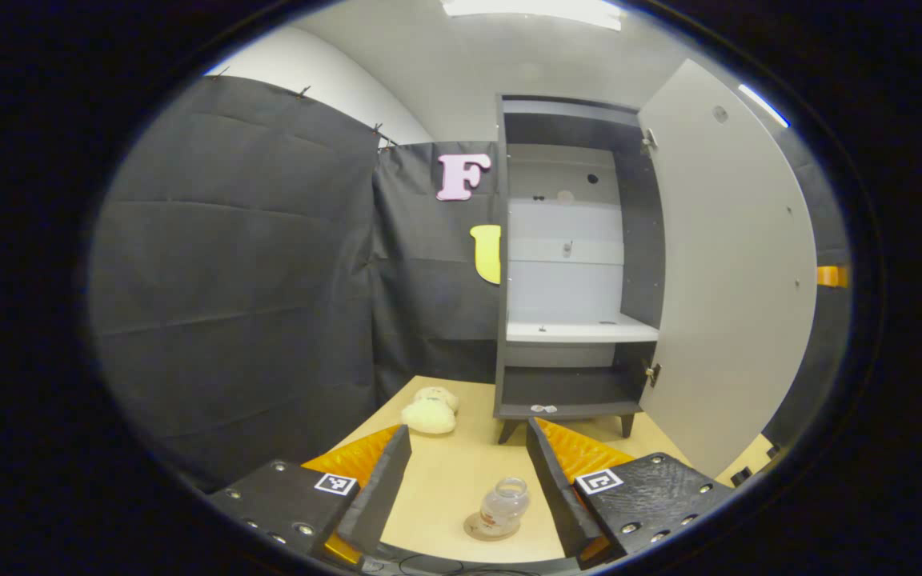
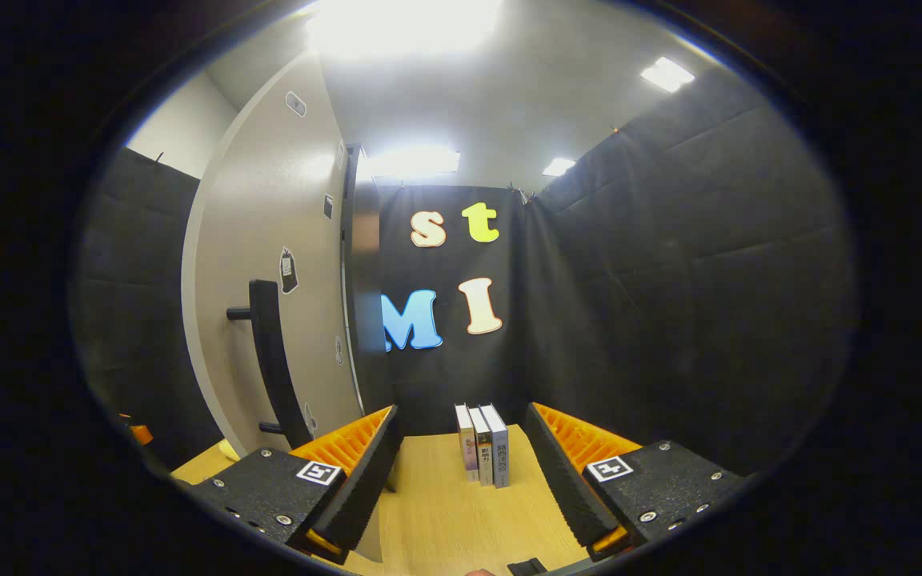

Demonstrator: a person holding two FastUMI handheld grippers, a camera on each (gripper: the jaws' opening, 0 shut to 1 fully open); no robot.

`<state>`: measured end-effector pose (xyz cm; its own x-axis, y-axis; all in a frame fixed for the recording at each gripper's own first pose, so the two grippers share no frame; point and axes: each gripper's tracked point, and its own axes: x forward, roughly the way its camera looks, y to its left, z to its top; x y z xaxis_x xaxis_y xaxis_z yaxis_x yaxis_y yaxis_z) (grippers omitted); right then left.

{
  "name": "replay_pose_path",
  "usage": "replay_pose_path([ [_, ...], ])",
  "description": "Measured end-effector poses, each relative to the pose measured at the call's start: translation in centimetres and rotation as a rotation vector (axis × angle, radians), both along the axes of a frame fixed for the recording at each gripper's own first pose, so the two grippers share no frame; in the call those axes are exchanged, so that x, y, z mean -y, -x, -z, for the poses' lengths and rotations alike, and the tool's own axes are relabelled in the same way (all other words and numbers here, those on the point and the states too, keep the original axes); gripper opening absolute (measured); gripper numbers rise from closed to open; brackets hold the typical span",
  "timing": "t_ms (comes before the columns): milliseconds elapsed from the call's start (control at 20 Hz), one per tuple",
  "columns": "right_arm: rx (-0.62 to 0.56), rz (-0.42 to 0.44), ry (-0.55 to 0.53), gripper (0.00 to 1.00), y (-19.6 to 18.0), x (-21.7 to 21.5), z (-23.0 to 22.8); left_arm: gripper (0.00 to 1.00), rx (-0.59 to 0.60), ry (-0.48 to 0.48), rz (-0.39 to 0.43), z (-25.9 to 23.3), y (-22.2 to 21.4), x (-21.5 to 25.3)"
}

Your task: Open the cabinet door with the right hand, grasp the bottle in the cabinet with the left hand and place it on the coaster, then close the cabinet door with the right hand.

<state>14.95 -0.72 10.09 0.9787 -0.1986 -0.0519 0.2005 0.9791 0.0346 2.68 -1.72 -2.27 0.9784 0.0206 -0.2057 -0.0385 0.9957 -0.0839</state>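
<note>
Because the bottle (image 1: 503, 504) already stands on the round coaster (image 1: 487, 529), near the table's front edge in the left gripper view, the left gripper (image 1: 467, 490) has nothing to hold: its fingers are spread wide either side of the bottle, touching neither it nor the coaster, and look free of it. That placement reads as the middle step done, leaving the door as the remaining job by my judgement.

Farther back on the wooden table (image 1: 461, 472) a pale plush toy (image 1: 430, 411) lies beside the cabinet (image 1: 569, 264), clear of the door's swing. Beyond it the cabinet stands open, its white shelf (image 1: 581, 329) bare, and the cabinet door (image 1: 729, 272) is swung out to the right.

From the right gripper view, the right gripper (image 2: 461, 480) also has its fingers wide and empty, facing along the table toward three upright books (image 2: 483, 444) against the booth wall. The door's outer face and its dark bar handle (image 2: 273, 364) sit just to that gripper's left, near enough, I judge, for a push to close it.
</note>
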Motion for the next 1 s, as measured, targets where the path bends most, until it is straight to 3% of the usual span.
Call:
replay_pose_path([
  [100, -0.004, 0.015, -0.011, 0.95, -0.2, -0.6, -0.7, 0.79, -0.002, 0.006, -0.024, -0.9, -0.2, -2.6],
  [200, -0.008, 0.029, -0.028, 0.95, -0.4, -1.1, -1.2, 0.83, 0.002, -0.007, -0.044, -1.8, -0.5, -5.0],
  [250, -0.003, 0.040, -0.033, 0.95, -0.4, -1.2, -1.4, 0.79, 0.007, -0.017, -0.051, -2.2, -0.7, -6.1],
  [400, 0.011, 0.065, -0.049, 0.95, -0.4, -2.1, -1.9, 0.83, 0.033, -0.042, -0.063, -3.5, -1.2, -8.6],
  [450, 0.010, 0.069, -0.055, 0.95, -0.5, -2.6, -1.9, 0.88, 0.038, -0.047, -0.062, -3.8, -1.5, -9.1],
  [800, -0.032, 0.109, -0.033, 0.92, -1.1, -5.2, -1.0, 0.83, 0.074, -0.064, -0.037, -4.6, -3.5, -12.3],
  [950, -0.031, 0.130, 0.001, 0.93, -1.1, -5.7, -1.2, 0.88, 0.087, -0.064, -0.034, -4.7, -4.4, -13.7],
  [1000, -0.031, 0.136, 0.007, 0.93, -1.1, -6.0, -1.2, 0.83, 0.088, -0.059, -0.034, -4.4, -4.7, -14.2],
])
